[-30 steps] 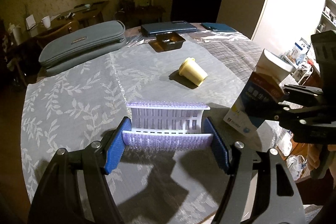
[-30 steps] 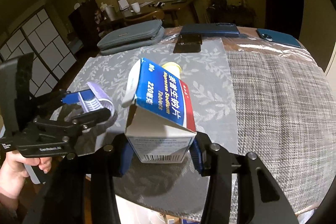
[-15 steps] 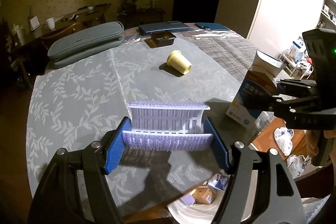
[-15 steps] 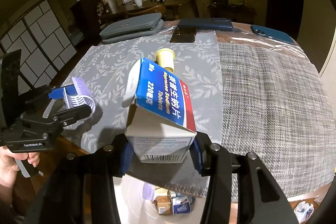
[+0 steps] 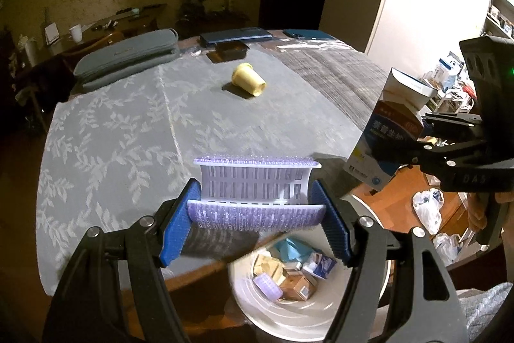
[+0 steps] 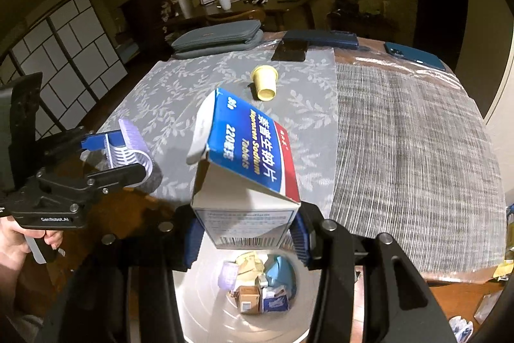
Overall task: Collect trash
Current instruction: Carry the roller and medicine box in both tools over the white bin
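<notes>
Trash is held in both grippers above a white bin point(image 6: 205, 311), seen at the bottom of each frame. A blue and white box point(image 6: 247, 179) is clamped between the right gripper's point(image 6: 245, 238) blue pads at lower centre. A lilac curved brush piece point(image 5: 257, 192) is pinched by the left gripper point(image 5: 255, 227). In the bin, small cartons and paper are heaped. Farther up, a yellow cup point(image 5: 248, 80) is lying on the table point(image 5: 106, 130).
</notes>
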The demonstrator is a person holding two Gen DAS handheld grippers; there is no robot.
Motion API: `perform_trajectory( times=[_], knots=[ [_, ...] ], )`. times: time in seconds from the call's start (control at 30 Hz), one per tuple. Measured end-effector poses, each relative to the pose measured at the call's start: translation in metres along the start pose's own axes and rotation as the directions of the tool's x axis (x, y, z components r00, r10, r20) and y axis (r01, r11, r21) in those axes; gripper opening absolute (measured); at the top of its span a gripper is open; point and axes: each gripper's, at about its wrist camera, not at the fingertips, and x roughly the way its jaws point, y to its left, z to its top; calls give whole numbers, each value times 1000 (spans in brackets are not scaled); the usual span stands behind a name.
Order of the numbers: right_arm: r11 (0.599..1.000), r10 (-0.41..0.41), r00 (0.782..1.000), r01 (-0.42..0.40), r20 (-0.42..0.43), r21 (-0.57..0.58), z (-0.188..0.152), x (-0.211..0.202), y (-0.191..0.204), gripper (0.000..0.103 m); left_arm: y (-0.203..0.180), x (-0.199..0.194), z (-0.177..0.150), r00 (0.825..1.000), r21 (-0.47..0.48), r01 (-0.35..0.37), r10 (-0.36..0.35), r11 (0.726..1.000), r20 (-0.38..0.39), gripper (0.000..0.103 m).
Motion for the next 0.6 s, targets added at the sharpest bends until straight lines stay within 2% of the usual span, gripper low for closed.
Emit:
perform_trajectory(
  times=[0.6],
  knots=[
    [999,51,994,-51,-96,-7,-58,-11,7,45,-43,0,-40,997,27,15,-13,1000,-78,72]
  ],
)
